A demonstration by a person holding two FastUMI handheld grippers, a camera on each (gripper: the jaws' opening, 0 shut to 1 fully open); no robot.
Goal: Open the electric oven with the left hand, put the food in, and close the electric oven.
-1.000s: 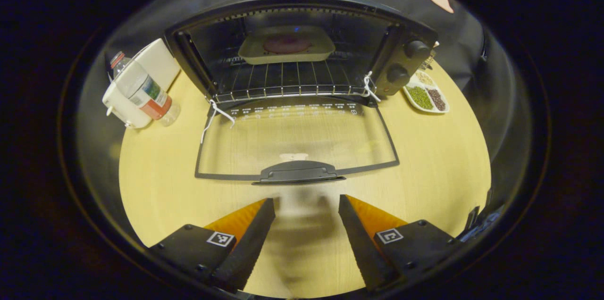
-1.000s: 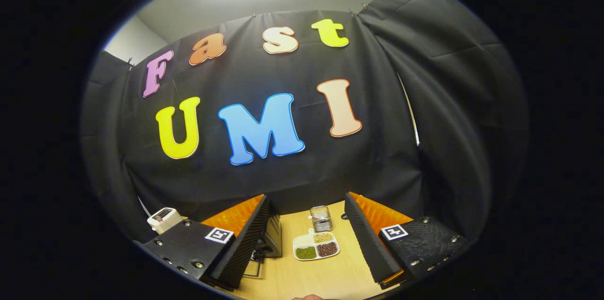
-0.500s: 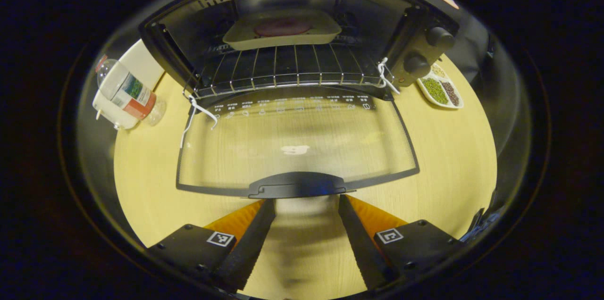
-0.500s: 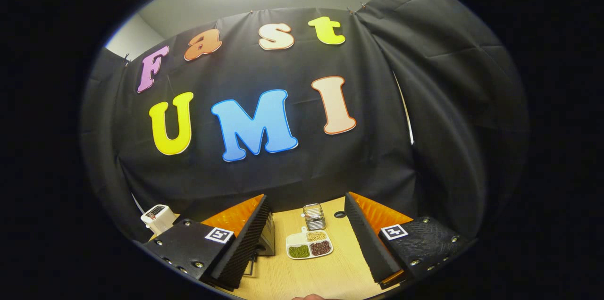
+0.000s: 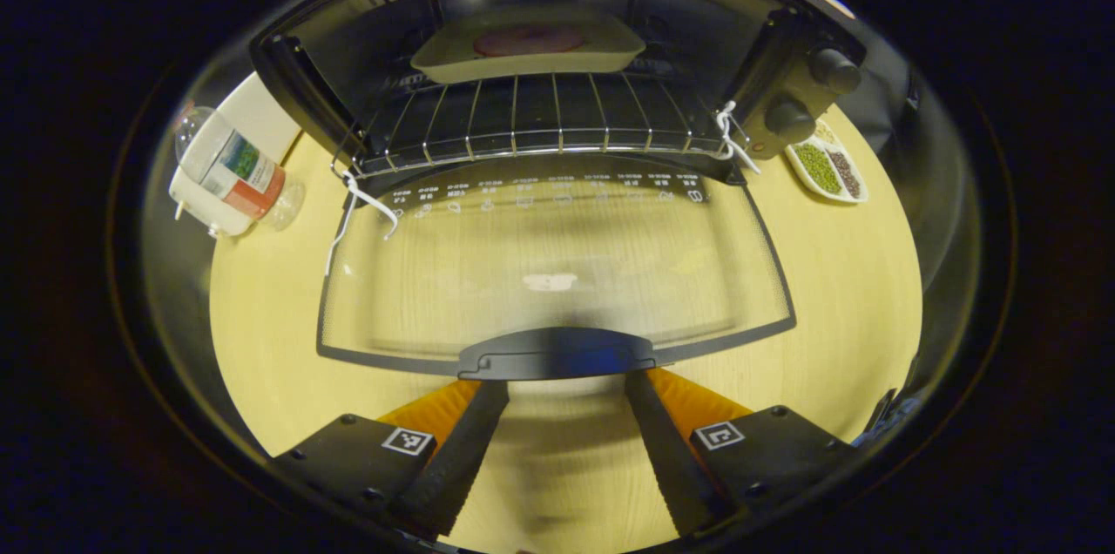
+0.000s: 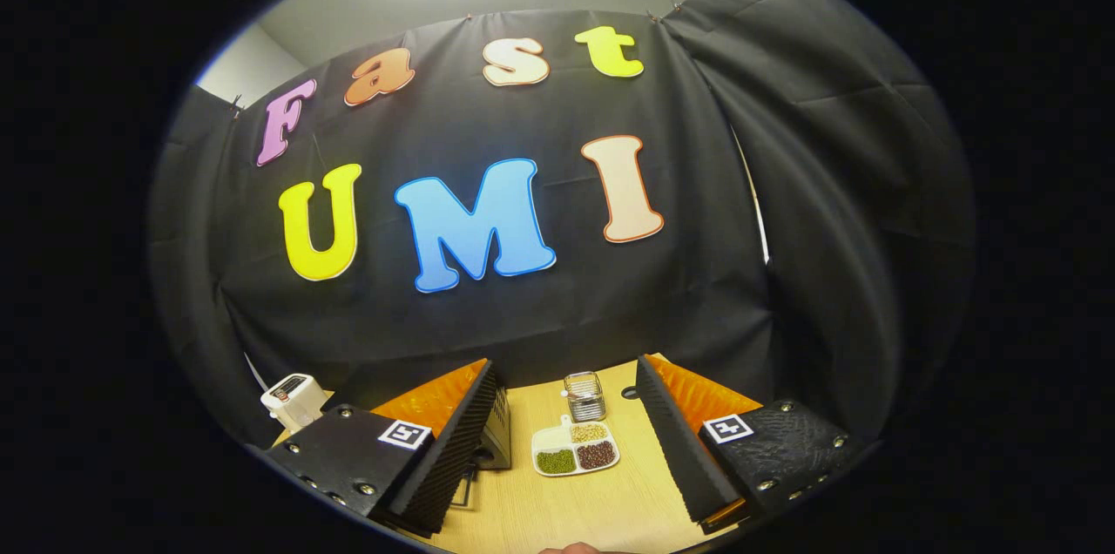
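In the left gripper view the black electric oven stands open, its glass door folded flat onto the table. A pale tray with a dark round piece of food rests on the wire rack inside. The door's dark handle lies just in front of my left gripper, which is open with its fingertips tucked under the handle's near edge. In the right gripper view my right gripper is open, held up with nothing between its fingers; a corner of the oven peeks behind its left finger.
A plastic bottle lies against a white appliance left of the oven. A white divided dish of beans sits to the oven's right, also the dish in the right gripper view, with a small metal holder behind it.
My left gripper has moved forward toward the oven; the door handle now reaches its fingertips. The right gripper has barely shifted.
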